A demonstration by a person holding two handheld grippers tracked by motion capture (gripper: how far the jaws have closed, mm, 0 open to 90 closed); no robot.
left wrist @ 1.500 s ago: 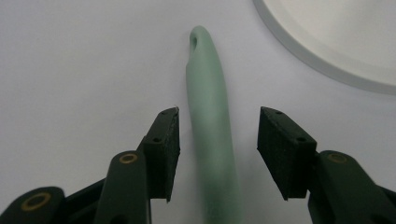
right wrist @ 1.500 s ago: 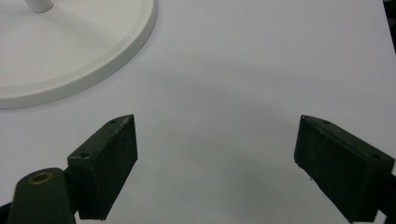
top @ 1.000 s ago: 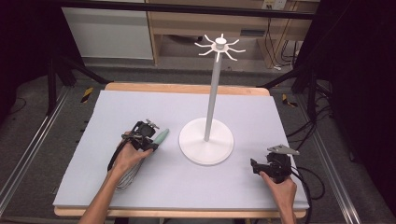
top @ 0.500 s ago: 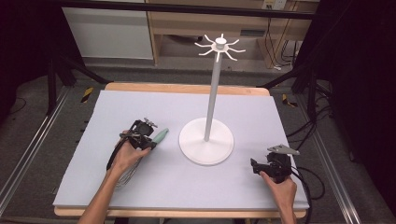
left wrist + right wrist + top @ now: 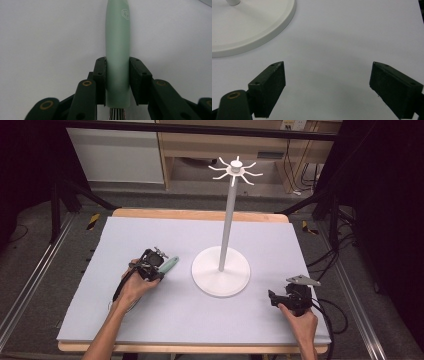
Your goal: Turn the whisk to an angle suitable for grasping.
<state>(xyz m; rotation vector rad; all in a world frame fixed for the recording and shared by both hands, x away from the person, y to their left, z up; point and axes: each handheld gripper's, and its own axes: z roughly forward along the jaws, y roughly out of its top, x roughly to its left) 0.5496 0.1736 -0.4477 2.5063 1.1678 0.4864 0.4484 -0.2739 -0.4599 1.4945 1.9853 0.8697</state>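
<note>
Now, entries from the biggest item down to the smallest.

Worktop point(image 5: 150, 320): pale sheet on a wooden board; it lies under both hand-held grippers and carries everything else.

Hook stand point(image 5: 221, 270): white round base, thin upright pole, ring of curved hooks at the top. It sits between the two hand-held grippers, ahead of the right one and off to the right of the left one; its base rim is ahead and to the left in the right gripper view.

Right hand-held gripper point(image 5: 274, 298): resting low on the worktop, jaws spread wide, nothing between them; bare sheet shows in the gap.

Left hand-held gripper point(image 5: 161, 268): pinching the whisk handle, pads pressed flat on both sides of it.

Whisk point(image 5: 117, 45): pale mint-green handle, smooth and rounded, small embossed mark near the far end; silver wires start just behind the jaws. The handle juts forward from the left hand-held gripper, low over the worktop.

Step in hand: grasp looks complete, whisk not yet lifted clear.

Next move, judged: raise the whisk and carry it rightward and up to a hook; grip must stay firm, as the smooth handle could slide.
</note>
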